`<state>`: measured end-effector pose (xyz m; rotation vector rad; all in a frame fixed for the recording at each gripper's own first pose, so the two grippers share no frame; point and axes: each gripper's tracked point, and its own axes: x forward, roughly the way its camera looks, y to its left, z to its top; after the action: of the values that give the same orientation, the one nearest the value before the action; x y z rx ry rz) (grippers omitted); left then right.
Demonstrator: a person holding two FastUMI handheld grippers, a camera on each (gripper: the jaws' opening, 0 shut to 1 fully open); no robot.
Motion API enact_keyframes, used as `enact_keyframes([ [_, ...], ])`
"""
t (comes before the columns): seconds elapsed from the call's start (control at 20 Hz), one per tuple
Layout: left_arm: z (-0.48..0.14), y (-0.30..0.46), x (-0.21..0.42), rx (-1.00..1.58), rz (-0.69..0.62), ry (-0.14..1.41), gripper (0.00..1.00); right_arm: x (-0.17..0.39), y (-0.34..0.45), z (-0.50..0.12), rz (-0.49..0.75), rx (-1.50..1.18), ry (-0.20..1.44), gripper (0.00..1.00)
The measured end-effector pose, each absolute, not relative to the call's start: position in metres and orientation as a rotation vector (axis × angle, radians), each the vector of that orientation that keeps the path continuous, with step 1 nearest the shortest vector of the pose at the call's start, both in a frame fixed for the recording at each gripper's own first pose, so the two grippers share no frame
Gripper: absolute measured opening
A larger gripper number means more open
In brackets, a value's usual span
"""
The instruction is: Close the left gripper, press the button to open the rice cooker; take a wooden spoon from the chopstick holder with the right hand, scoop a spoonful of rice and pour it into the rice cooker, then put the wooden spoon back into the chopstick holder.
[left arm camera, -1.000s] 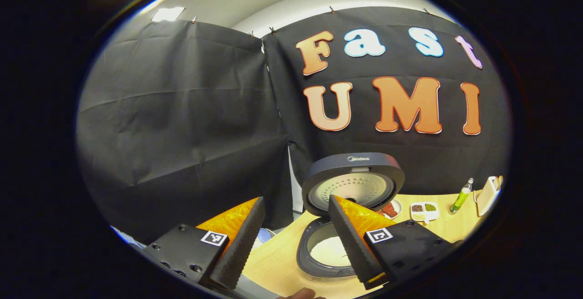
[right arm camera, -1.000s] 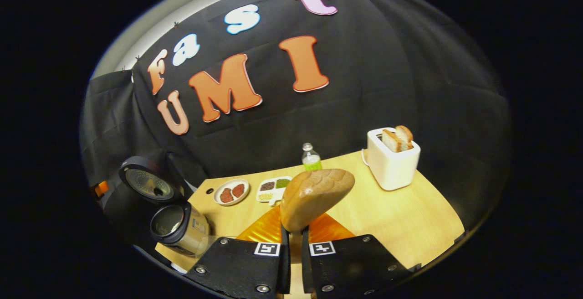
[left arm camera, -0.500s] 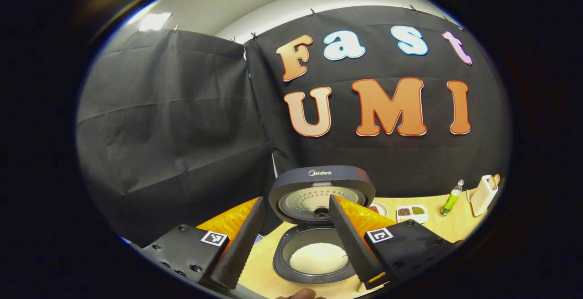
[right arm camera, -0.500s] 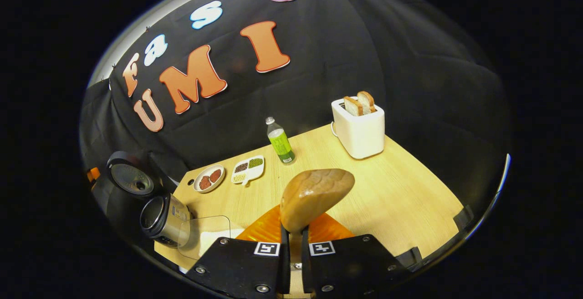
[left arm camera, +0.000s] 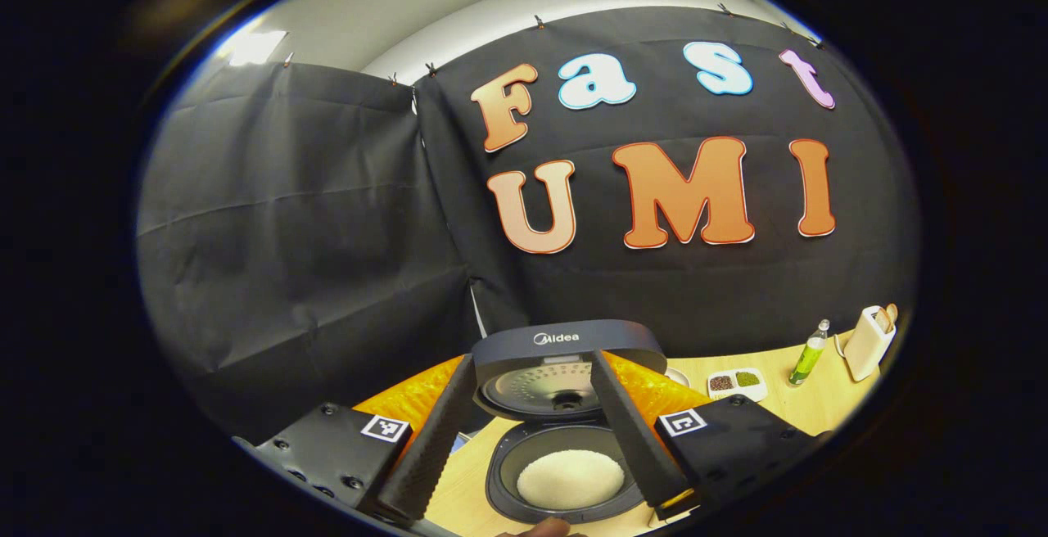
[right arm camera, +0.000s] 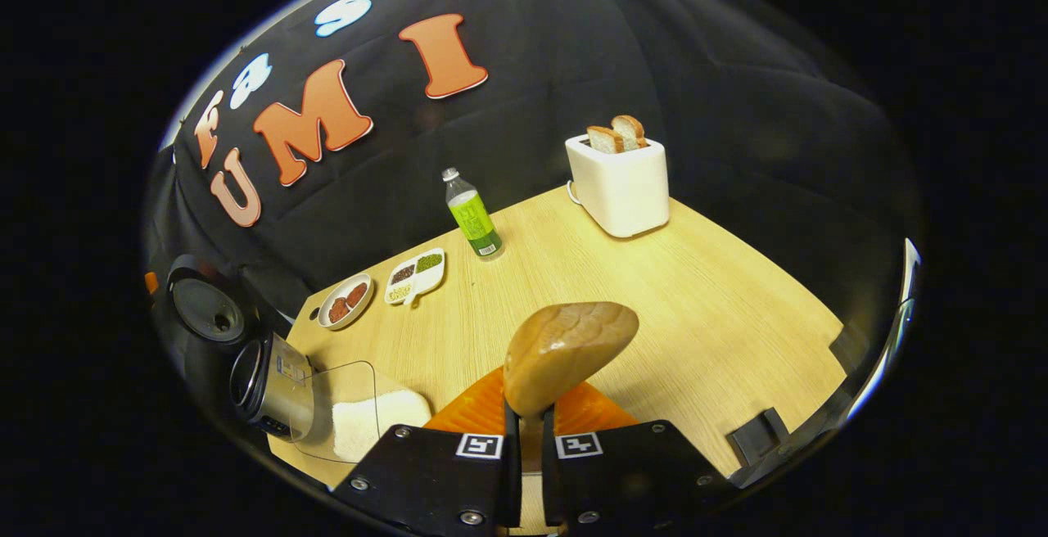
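In the left gripper view, the left gripper [left arm camera: 528, 439] is held above the rice cooker [left arm camera: 565, 430] with its fingers wide apart, and nothing is gripped between them. The cooker's lid [left arm camera: 569, 361] is seen standing up, and white rice [left arm camera: 571, 478] is seen lying inside the pot. The cooker is placed at the left end of the table [left arm camera: 786, 406], close to its near edge. Far off, near the table's back right corner, a green bottle [left arm camera: 806, 353] and a white holder [left arm camera: 869, 340] are seen. In the right gripper view, the right gripper [right arm camera: 524, 455] is clamped on the handle of the wooden spoon [right arm camera: 565, 353], and the spoon's bowl is held up over the middle of the table [right arm camera: 737, 291]. No rice can be seen on the spoon. A clear container of rice [right arm camera: 360, 418] is placed at the near left corner, just beside the cooker [right arm camera: 246, 357]. Two small dishes [right arm camera: 385, 287] are set near the back edge. Things could go wrong from here: rice could be spilled on the table if the spoon is tipped on the way, and the clear container could be pushed over if it is dug into too hard. The spoon could also slip, since it is gripped only by its thin handle.
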<state>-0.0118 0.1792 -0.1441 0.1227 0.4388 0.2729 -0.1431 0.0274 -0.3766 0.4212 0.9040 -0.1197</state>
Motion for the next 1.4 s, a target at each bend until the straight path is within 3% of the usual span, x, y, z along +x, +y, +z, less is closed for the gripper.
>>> enact_keyframes([
  [0.15, -0.137, 0.192, 0.004, 0.11, 0.28, 0.421, 0.87, -0.148, 0.03, -0.384, -0.131, 0.407, 0.927, 0.09],
  [0.2, -0.135, 0.197, 0.008, 0.101, 0.282, 0.412, 0.93, -0.149, 0.03, -0.386, -0.133, 0.398, 0.933, 0.09],
  [0.25, -0.133, 0.2, 0.013, 0.092, 0.281, 0.409, 0.87, -0.149, 0.03, -0.388, -0.137, 0.391, 0.936, 0.1],
  [0.4, -0.137, 0.201, 0.028, 0.053, 0.257, 0.415, 0.87, -0.154, 0.03, -0.394, -0.157, 0.403, 0.967, 0.1],
  [0.45, -0.138, 0.202, 0.035, 0.044, 0.253, 0.425, 0.93, -0.16, 0.031, -0.398, -0.163, 0.415, 0.995, 0.12],
  [0.55, -0.142, 0.202, 0.048, 0.019, 0.241, 0.437, 0.93, -0.159, 0.026, -0.396, -0.181, 0.425, 0.99, 0.15],
  [0.6, -0.142, 0.2, 0.055, 0.006, 0.232, 0.441, 0.87, -0.159, 0.023, -0.394, -0.188, 0.42, 0.988, 0.16],
  [0.65, -0.143, 0.2, 0.06, 0.002, 0.226, 0.448, 0.94, -0.16, 0.009, -0.383, -0.198, 0.412, 0.981, 0.18],
  [0.7, -0.146, 0.201, 0.067, 0.002, 0.22, 0.456, 0.94, -0.159, 0.004, -0.379, -0.209, 0.405, 0.974, 0.2],
  [0.75, -0.149, 0.202, 0.073, 0.005, 0.216, 0.469, 0.94, -0.158, -0.001, -0.378, -0.224, 0.402, 0.97, 0.24],
  [0.8, -0.154, 0.202, 0.079, 0.007, 0.217, 0.484, 0.95, -0.158, -0.006, -0.376, -0.238, 0.401, 0.97, 0.39],
  [0.85, -0.162, 0.206, 0.082, 0.015, 0.237, 0.515, 0.87, -0.158, -0.01, -0.373, -0.248, 0.405, 0.969, 0.4],
  [0.9, -0.172, 0.212, 0.082, 0.022, 0.264, 0.543, 0.95, -0.156, -0.014, -0.366, -0.256, 0.41, 0.951, 0.43],
  [0.95, -0.18, 0.208, 0.085, 0.003, 0.262, 0.568, 0.88, -0.152, -0.02, -0.359, -0.267, 0.404, 0.925, 0.48],
  [1.0, -0.188, 0.2, 0.084, -0.022, 0.249, 0.598, 0.88, -0.15, -0.024, -0.353, -0.27, 0.395, 0.915, 0.49],
  [1.15, -0.198, 0.192, 0.088, -0.029, 0.216, 0.625, 0.87, -0.143, -0.038, -0.333, -0.272, 0.317, 0.869, 0.64],
  [1.2, -0.199, 0.191, 0.09, -0.022, 0.211, 0.644, 0.87, -0.139, -0.043, -0.325, -0.273, 0.287, 0.849, 0.59],
  [1.25, -0.202, 0.189, 0.088, -0.03, 0.209, 0.663, 0.94, -0.134, -0.045, -0.317, -0.268, 0.263, 0.831, 0.74],
  [1.3, -0.205, 0.185, 0.085, -0.043, 0.21, 0.683, 1.0, -0.129, -0.048, -0.31, -0.265, 0.246, 0.814, 0.75],
  [1.35, -0.208, 0.185, 0.081, -0.043, 0.212, 0.709, 0.94, -0.128, -0.043, -0.306, -0.26, 0.237, 0.8, 0.76],
  [1.4, -0.211, 0.182, 0.075, -0.041, 0.213, 0.731, 0.95, -0.123, -0.042, -0.3, -0.255, 0.234, 0.785, 0.76],
])
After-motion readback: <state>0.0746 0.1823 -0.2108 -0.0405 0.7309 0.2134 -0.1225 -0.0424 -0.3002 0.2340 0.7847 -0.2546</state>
